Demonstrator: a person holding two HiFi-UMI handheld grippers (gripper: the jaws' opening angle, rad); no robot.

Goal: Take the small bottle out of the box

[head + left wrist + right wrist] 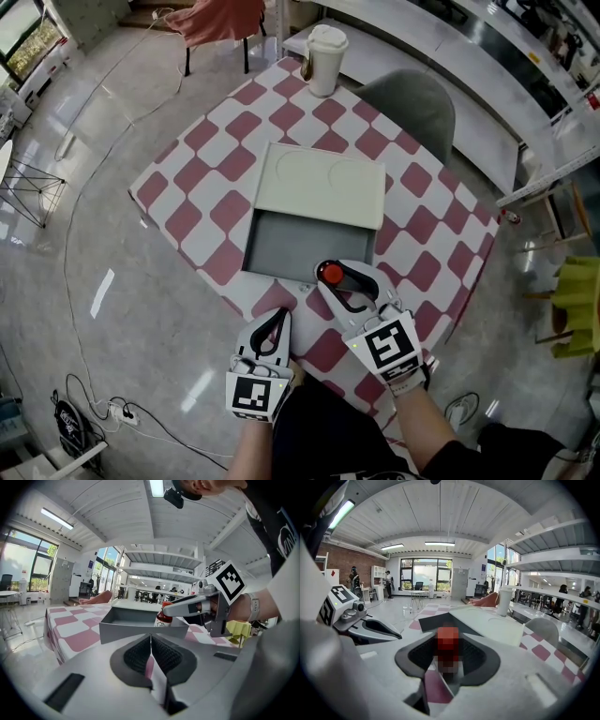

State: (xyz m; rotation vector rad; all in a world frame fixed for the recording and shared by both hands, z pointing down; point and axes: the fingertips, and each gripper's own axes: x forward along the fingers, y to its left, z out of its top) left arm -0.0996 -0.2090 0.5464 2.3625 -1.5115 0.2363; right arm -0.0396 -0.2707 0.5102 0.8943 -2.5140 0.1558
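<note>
Standing by the checked surface (202, 202), I see the left tongs (277, 317) at its near edge, pressed together with nothing between them, short of the box and taking no part. Past them lies the grey box (281, 246), its cream lid (319, 183) already pushed back so the near half is open and otherwise bare. At the box's near right corner is the small bottle (329, 274), its red cap showing above the wall. I cannot tell whether its base has left the box floor. The right tongs (342, 277) stand wide with the bottle between the pads, not visibly pinched. The reach looks done to me. Gripping, lifting clear and setting down remain.
</note>
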